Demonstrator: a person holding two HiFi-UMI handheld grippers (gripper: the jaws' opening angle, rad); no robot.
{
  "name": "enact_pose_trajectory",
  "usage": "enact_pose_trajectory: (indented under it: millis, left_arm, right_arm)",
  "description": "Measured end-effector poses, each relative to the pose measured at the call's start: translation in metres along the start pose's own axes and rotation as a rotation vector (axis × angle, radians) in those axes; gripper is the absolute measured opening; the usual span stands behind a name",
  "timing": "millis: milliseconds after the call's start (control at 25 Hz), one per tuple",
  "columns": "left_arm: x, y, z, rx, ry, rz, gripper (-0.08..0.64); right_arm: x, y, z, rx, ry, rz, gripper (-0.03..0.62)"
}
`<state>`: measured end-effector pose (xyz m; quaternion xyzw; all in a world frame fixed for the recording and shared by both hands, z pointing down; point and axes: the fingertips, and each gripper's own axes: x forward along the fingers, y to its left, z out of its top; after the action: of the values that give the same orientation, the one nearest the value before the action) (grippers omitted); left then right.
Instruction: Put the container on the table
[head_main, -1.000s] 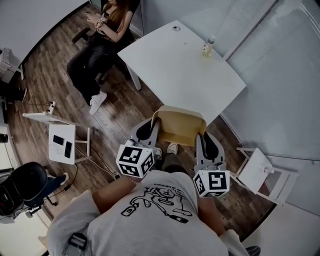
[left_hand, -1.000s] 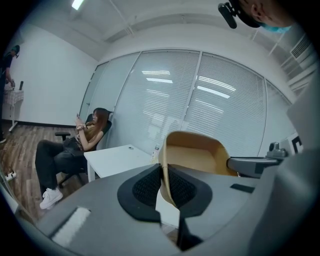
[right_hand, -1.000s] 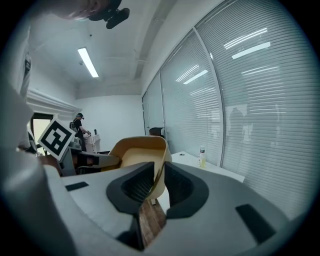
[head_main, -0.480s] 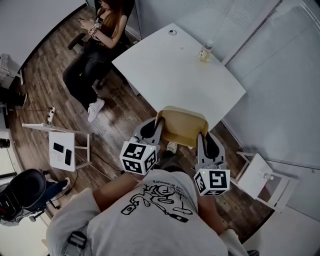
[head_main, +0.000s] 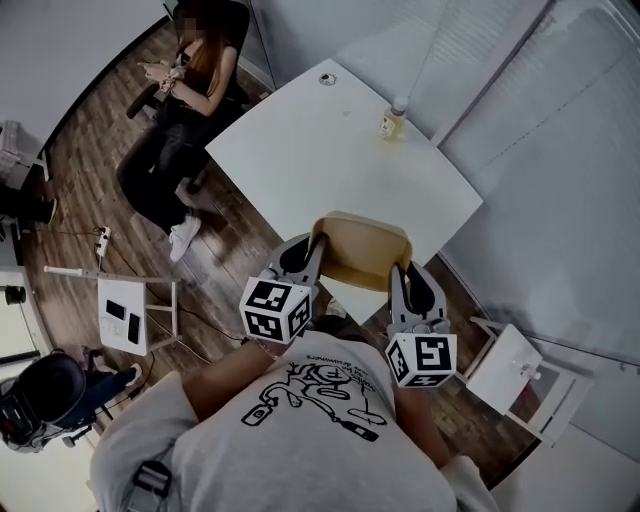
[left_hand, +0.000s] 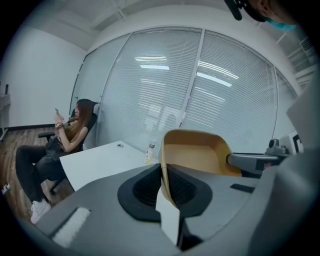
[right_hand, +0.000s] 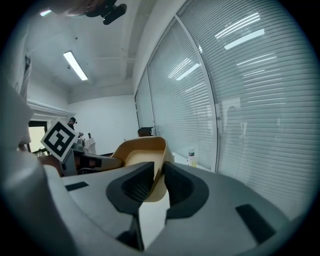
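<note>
A tan container hangs in the air between my two grippers, over the near corner of the white table. My left gripper is shut on its left rim, and in the left gripper view the rim of the container runs between the dark pads. My right gripper is shut on the right rim; the right gripper view shows the container wall pinched between the jaws. The container is empty and held upright.
A small bottle stands near the table's far right edge and a small round thing at its far corner. A seated person is at the table's left. White side stands flank me on the wood floor.
Both grippers have carried the container forward, from over the floor to over the table's near corner. The grip on both rims is unchanged.
</note>
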<state>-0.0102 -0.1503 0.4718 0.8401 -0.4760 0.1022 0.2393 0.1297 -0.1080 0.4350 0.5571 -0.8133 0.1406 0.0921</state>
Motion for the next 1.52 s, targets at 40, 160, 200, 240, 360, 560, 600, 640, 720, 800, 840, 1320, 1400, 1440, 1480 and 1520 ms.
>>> enact_pose_trajectory:
  millis: [40,160,200,240,360,560,600,640,720,800,840,1320,1400,1440,1480,1520]
  left_arm:
    - [0.007,-0.001,0.003,0.001,0.001,0.001,0.009]
    - [0.022,0.001,0.010,0.000,0.004,0.003,0.009]
    - [0.026,0.002,0.011,-0.002,0.007,0.002,0.008]
    - [0.029,0.004,0.012,-0.003,0.011,0.000,0.009]
    - [0.038,0.011,0.014,0.000,0.027,-0.006,0.008]
    - [0.053,0.025,0.017,0.009,0.061,-0.022,0.009]
    - [0.055,0.028,0.016,0.007,0.069,-0.026,0.009]
    - [0.057,0.031,0.015,0.005,0.079,-0.031,0.008]
    - [0.061,0.036,0.012,0.003,0.103,-0.042,0.008]
    - [0.067,0.042,0.008,-0.002,0.127,-0.055,0.009]
    - [0.070,0.045,0.005,-0.005,0.139,-0.061,0.009]
    - [0.121,0.078,-0.058,0.001,0.287,-0.060,0.009]
    - [0.132,0.082,-0.076,0.008,0.317,-0.060,0.009]
    - [0.137,0.085,-0.085,0.010,0.331,-0.059,0.009]
    - [0.142,0.088,-0.093,0.010,0.347,-0.057,0.009]
    - [0.146,0.091,-0.102,0.009,0.364,-0.055,0.009]
  right_arm:
    - [0.004,-0.006,0.001,0.002,0.002,0.003,0.035]
    - [0.016,-0.018,0.005,0.005,0.008,0.008,0.035]
    - [0.019,-0.019,0.006,0.005,0.011,0.008,0.035]
    - [0.023,-0.020,0.007,0.006,0.013,0.009,0.035]
    - [0.033,-0.022,0.009,0.006,0.021,0.009,0.035]
    - [0.052,-0.023,0.007,0.016,0.038,-0.009,0.035]
    - [0.055,-0.023,0.007,0.019,0.041,-0.014,0.035]
    - [0.058,-0.022,0.006,0.022,0.045,-0.018,0.035]
    - [0.065,-0.022,0.005,0.029,0.054,-0.026,0.035]
    - [0.073,-0.023,0.000,0.036,0.069,-0.032,0.035]
    - [0.077,-0.024,-0.003,0.039,0.079,-0.034,0.035]
    - [0.124,-0.044,-0.074,0.108,0.233,-0.069,0.035]
    - [0.131,-0.049,-0.092,0.108,0.263,-0.081,0.035]
    - [0.135,-0.052,-0.102,0.107,0.279,-0.086,0.035]
    - [0.139,-0.054,-0.111,0.109,0.294,-0.088,0.035]
    - [0.142,-0.056,-0.120,0.113,0.309,-0.089,0.035]
